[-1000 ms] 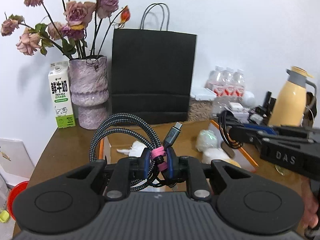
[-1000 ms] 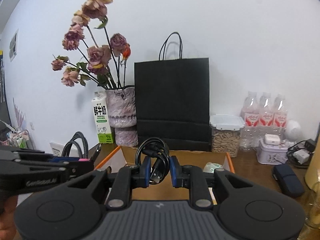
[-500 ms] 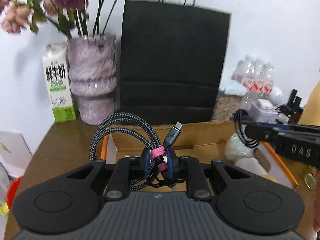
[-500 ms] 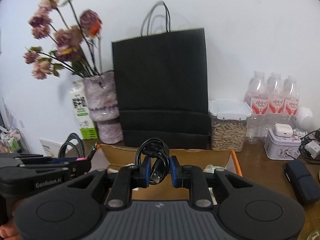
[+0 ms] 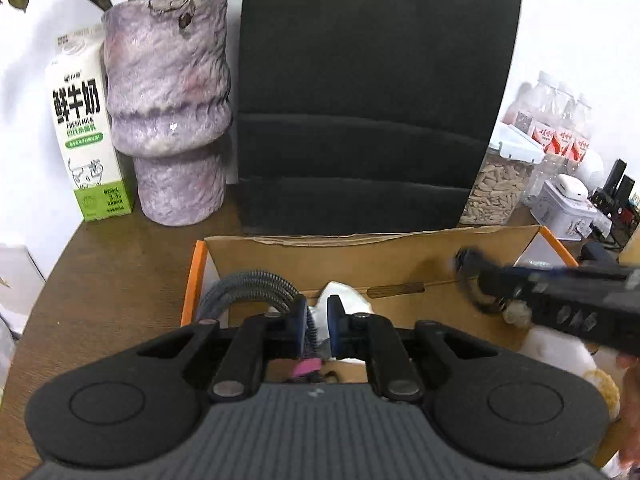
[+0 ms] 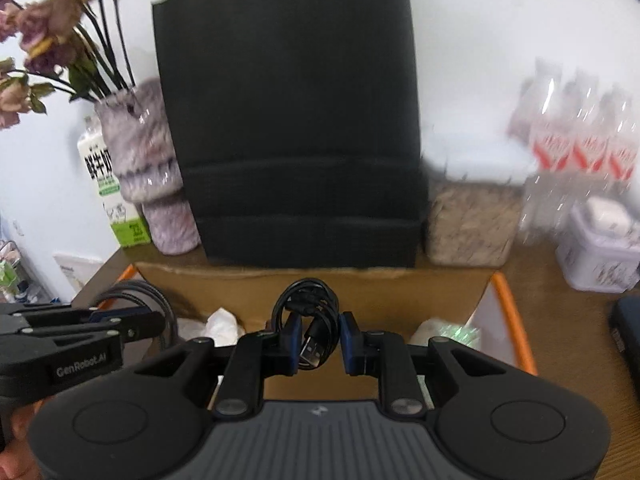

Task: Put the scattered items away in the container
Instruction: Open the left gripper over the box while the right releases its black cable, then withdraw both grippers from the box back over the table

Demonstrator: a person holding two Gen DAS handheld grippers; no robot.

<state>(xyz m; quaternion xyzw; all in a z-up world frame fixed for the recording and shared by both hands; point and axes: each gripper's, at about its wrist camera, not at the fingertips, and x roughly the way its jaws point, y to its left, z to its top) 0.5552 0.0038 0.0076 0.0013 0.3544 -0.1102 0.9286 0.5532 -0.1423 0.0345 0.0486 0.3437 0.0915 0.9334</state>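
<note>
My left gripper hangs over the left part of the open cardboard box, which has orange edges. Its jaws are closing on a grey braided cable tied with a pink band; the band now sits below the pads. My right gripper is shut on a small coil of black USB cable above the same box. In the left wrist view the right gripper is blurred over the right side of the box. The left gripper also enters the right wrist view from the left.
White crumpled tissue and pale round items lie in the box. Behind it stand a black paper bag, a purple vase, a milk carton, a seed jar, water bottles and a tin.
Both grippers moved forward and down over the box, so bag and vase loom larger. The braided cable slid lower between the left pads; its plug tip is no longer in sight.
</note>
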